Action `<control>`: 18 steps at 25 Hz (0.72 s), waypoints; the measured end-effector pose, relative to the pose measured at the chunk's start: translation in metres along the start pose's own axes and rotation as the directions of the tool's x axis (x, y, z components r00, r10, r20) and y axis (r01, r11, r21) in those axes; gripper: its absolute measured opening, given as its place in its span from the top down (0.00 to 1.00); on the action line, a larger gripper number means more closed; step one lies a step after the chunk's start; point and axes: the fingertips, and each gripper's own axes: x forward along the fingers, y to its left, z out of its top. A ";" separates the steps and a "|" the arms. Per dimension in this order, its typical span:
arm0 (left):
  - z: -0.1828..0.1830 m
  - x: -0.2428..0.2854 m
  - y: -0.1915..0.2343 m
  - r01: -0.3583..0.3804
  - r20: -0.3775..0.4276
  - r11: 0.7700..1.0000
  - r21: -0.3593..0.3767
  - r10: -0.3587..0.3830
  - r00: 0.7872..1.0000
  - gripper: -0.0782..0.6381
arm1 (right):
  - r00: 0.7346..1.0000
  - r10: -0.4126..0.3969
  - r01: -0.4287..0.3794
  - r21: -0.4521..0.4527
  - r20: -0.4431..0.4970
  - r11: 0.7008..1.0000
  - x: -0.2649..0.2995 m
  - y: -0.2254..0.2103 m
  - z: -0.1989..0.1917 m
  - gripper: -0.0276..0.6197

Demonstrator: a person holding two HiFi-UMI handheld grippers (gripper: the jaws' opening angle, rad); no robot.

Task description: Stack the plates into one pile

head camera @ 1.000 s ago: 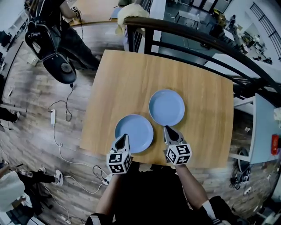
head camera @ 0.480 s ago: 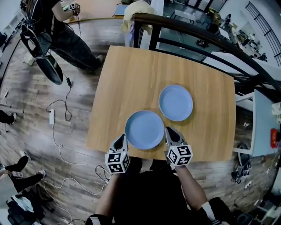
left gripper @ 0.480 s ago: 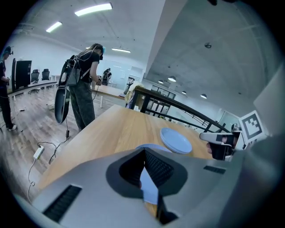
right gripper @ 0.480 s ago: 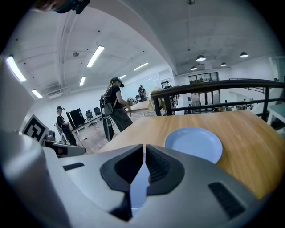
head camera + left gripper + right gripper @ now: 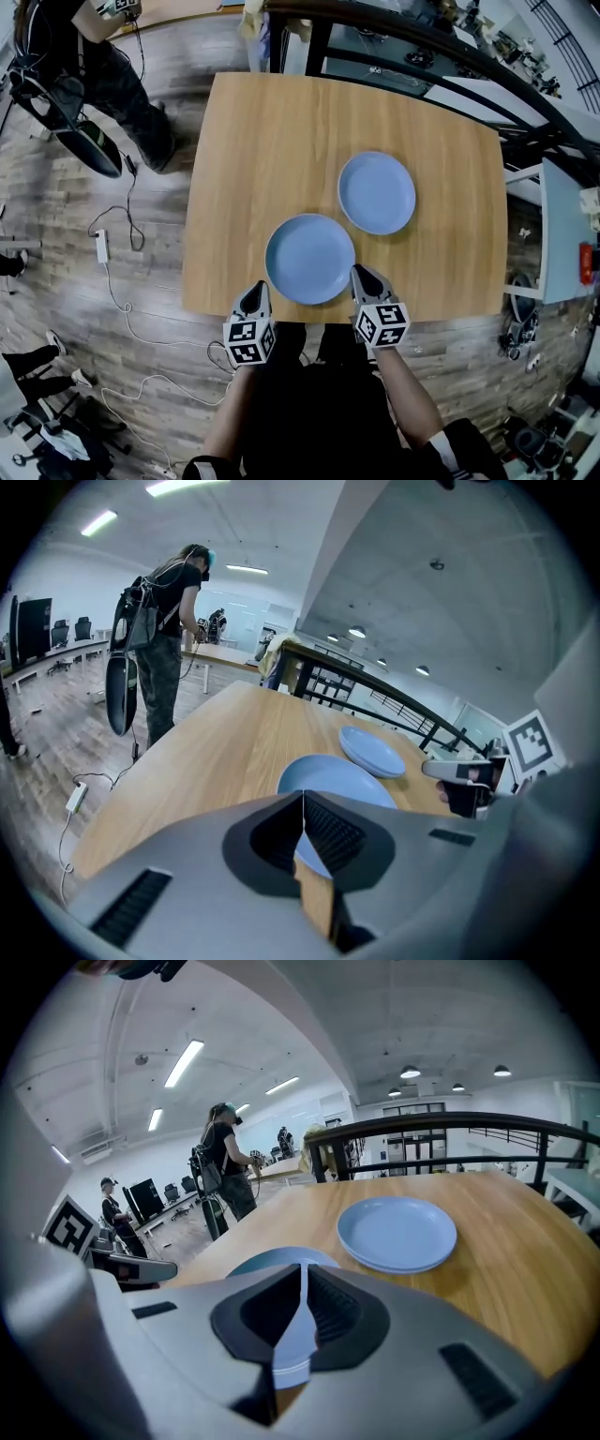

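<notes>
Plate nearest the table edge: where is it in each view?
Head view: near plate, centre, slightly low.
Left gripper view: just right of centre, lower half.
Right gripper view: just left of centre, mostly hidden.
Shared landmark: far plate, up-right of it everywhere.

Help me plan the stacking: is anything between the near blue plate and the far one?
Nothing visible is: only bare wooden table separates the near round blue plate from the far round blue plate.

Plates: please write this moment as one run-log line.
near plate flat on table, beside far plate | left claw shut, empty | right claw shut, empty | not stacked
</notes>
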 end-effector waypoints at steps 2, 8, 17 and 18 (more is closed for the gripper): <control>-0.005 0.005 0.001 -0.006 -0.004 1.000 0.001 0.006 1.000 0.86 | 1.000 -0.006 0.006 0.008 -0.014 1.000 0.001 -0.005 -0.010 0.89; -0.014 0.025 0.007 -0.004 -0.035 1.000 -0.009 0.004 0.999 0.85 | 0.999 -0.023 0.023 0.011 -0.045 1.000 0.012 -0.017 -0.027 0.89; -0.031 0.045 0.008 -0.001 -0.096 1.000 -0.019 -0.001 0.995 0.78 | 0.995 -0.024 0.027 0.029 -0.100 0.999 0.029 -0.030 -0.044 0.85; -0.033 0.047 0.008 -0.001 -0.102 1.000 -0.024 -0.001 0.995 0.77 | 0.994 -0.025 0.029 0.028 -0.106 0.999 0.030 -0.031 -0.045 0.85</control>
